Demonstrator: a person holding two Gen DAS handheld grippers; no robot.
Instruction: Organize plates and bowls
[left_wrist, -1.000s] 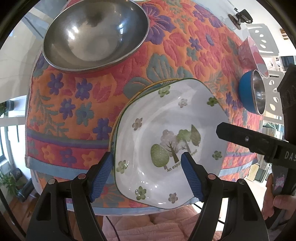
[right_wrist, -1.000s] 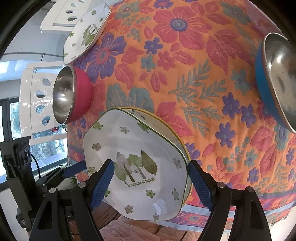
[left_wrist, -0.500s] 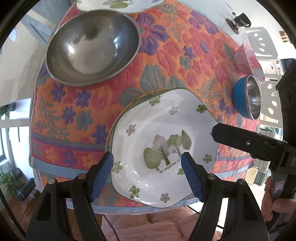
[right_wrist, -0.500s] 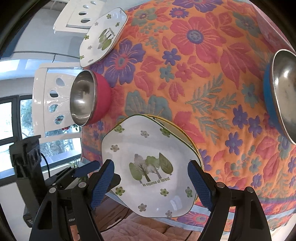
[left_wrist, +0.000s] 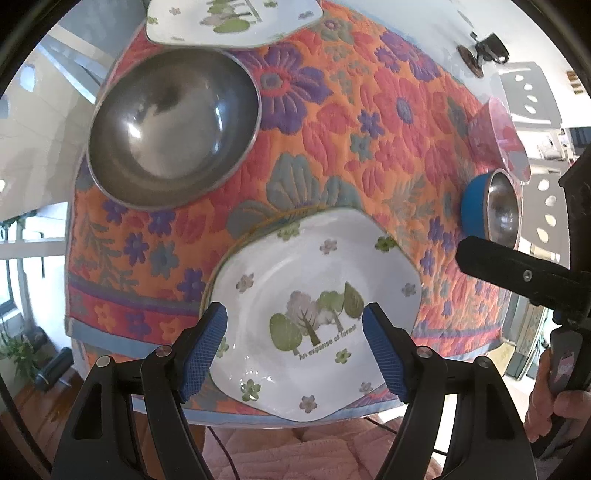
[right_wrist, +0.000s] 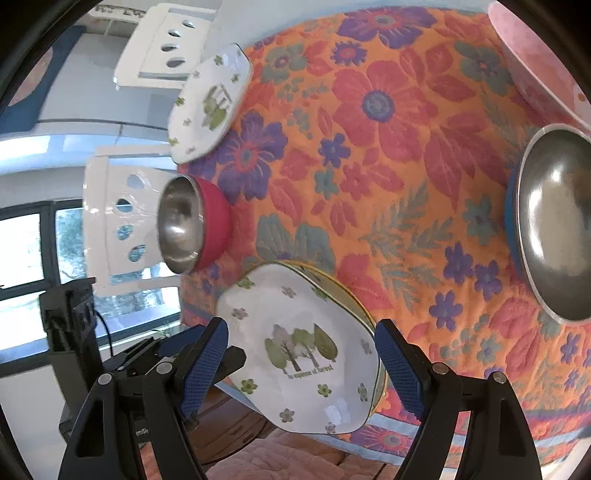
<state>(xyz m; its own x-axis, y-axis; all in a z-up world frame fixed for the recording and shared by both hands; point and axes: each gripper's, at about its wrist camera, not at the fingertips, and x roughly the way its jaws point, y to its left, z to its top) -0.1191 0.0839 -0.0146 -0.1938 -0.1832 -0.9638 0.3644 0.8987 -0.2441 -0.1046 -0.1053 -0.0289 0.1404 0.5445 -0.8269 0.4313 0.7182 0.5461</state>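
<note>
A white plate with a tree print lies on top of a yellow-rimmed plate at the table's near edge. My left gripper hangs open above this stack, nothing between its blue pads. My right gripper hovers over the same stack from the other side, also open and empty. A second tree-print plate lies at the far edge. A steel bowl with a red outside, a blue steel bowl and a pink bowl stand around.
A quilted floral cloth covers the small table, and its edge drops off just below the stack. White chairs stand beyond the far side. A hand holds the right gripper's handle. A black stand is by the window.
Both grippers have risen and drawn back from the plate stack, so the plate looks smaller and more of the table shows. Their jaws stay open. Nothing on the table has moved.
</note>
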